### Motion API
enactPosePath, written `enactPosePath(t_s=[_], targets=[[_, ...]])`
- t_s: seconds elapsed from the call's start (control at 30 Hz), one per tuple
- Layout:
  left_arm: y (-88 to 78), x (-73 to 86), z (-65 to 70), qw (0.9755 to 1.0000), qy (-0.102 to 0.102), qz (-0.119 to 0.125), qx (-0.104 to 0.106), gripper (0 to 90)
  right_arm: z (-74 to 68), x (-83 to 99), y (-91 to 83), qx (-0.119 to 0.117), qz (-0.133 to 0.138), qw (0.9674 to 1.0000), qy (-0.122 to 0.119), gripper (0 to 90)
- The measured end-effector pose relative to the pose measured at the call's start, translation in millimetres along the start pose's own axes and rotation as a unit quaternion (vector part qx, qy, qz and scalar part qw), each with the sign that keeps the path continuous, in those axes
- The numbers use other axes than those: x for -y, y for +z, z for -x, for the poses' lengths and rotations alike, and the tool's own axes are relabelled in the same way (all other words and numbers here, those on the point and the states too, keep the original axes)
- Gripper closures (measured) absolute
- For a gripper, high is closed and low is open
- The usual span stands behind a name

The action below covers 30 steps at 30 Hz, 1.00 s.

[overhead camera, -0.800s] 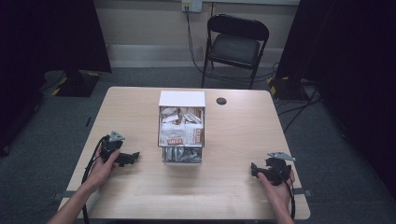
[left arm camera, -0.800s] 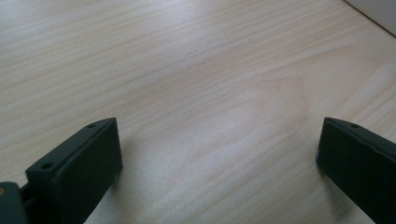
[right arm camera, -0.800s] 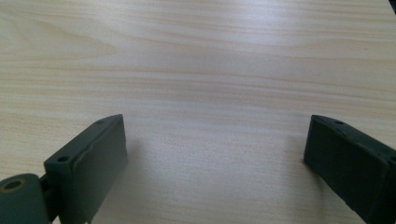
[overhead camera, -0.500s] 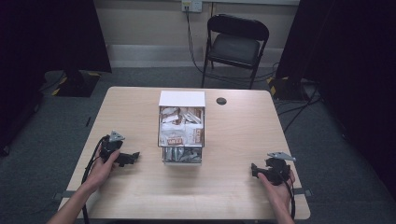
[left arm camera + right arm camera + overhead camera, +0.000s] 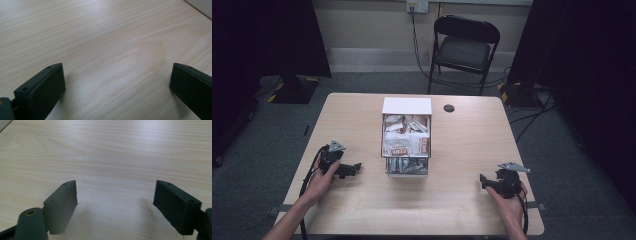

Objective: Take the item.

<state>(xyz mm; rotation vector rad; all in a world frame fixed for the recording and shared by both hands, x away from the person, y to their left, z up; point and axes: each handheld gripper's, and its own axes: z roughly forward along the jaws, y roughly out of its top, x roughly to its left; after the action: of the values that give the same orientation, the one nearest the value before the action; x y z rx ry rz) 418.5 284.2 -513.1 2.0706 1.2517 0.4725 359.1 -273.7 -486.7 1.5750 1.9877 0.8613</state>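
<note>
A white open box point(image 5: 406, 106) packed with several snack packets point(image 5: 406, 142) stands in the middle of the light wooden table point(image 5: 462, 150). My left gripper point(image 5: 356, 167) rests on the table to the left of the box, held by a hand, jaws pointing toward the box. In the left gripper view the left gripper point(image 5: 116, 82) has its black jaws wide apart over bare wood. My right gripper point(image 5: 482, 180) rests near the front right of the table, pointing left. Seen in the right gripper view, the right gripper point(image 5: 115, 200) is open, with nothing between its jaws.
A small dark round hole point(image 5: 449, 108) sits in the tabletop behind the box on the right. A black folding chair point(image 5: 464, 50) stands beyond the far edge. Cables point(image 5: 309, 175) trail from the grippers toward the front edge.
</note>
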Motion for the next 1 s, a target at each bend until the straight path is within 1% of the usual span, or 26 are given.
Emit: enactPosePath(t_s=[0.07, 0.13, 0.17, 0.23, 0.3, 0.37, 0.43, 0.53, 0.6, 0.67, 0.8, 0.83, 0.87, 1.0], targets=[[-0.2, 0.0, -0.2, 1.0000, 0.001, -0.001, 0.000, 0.0, -3.2, -0.3, -1.4, -0.003, 0.007, 0.9999, -0.007, 21.5], [0.0, 0.0, 0.0, 1.0000, 0.000, 0.000, 0.000, 0.0, -5.3, -1.7, -2.3, -0.013, 0.007, 0.9998, -0.011, 23.1], [0.0, 0.0, 0.0, 1.0000, 0.000, 0.000, 0.000, 0.0, -6.6, -2.6, -2.8, -0.016, 0.008, 0.9997, -0.017, 22.9], [0.0, 0.0, 0.0, 1.0000, 0.000, 0.000, 0.000, 0.0, -9.8, -4.8, -4.8, -0.022, 0.019, 0.9992, -0.027, 23.4], [0.0, 0.0, 0.0, 1.0000, 0.000, 0.000, 0.000, 0.0, -11.9, -6.7, -6.9, -0.035, 0.027, 0.9986, -0.029, 25.8], [0.0, 0.0, 0.0, 1.0000, 0.000, 0.000, 0.000, 0.0, -14.2, -8.3, -8.4, -0.046, 0.025, 0.9981, -0.033, 26.5], [0.0, 0.0, 0.0, 1.0000, 0.000, 0.000, 0.000, 0.0, -16.6, -9.6, -11.8, -0.049, 0.035, 0.9975, -0.038, 29.9], [0.0, 0.0, 0.0, 1.0000, 0.000, 0.000, 0.000, 0.0, -20.1, -13.7, -18.6, -0.063, 0.053, 0.9958, -0.039, 30.7], [0.0, 0.0, 0.0, 1.0000, 0.000, 0.000, 0.000, 0.0, -20.9, -14.7, -20.1, -0.066, 0.053, 0.9956, -0.040, 30.9], [0.0, 0.0, 0.0, 1.0000, 0.000, 0.000, 0.000, 0.0, -25.4, -18.0, -25.7, -0.083, 0.056, 0.9942, -0.039, 32.0], [0.0, 0.0, 0.0, 1.0000, 0.000, 0.000, 0.000, 0.0, -31.4, -22.7, -31.8, -0.101, 0.062, 0.9921, -0.042, 33.4], [0.0, 0.0, 0.0, 1.0000, 0.000, 0.000, 0.000, 0.0, -32.7, -23.8, -33.4, -0.111, 0.065, 0.9909, -0.041, 36.1], [0.0, 0.0, 0.0, 1.0000, 0.000, 0.000, 0.000, 0.0, -35.1, -25.3, -35.8, -0.119, 0.069, 0.9895, -0.044, 36.9], [0.0, 0.0, 0.0, 1.0000, 0.000, 0.000, 0.000, 0.0, -42.8, -30.0, -41.4, -0.130, 0.077, 0.9871, -0.051, 37.6]])
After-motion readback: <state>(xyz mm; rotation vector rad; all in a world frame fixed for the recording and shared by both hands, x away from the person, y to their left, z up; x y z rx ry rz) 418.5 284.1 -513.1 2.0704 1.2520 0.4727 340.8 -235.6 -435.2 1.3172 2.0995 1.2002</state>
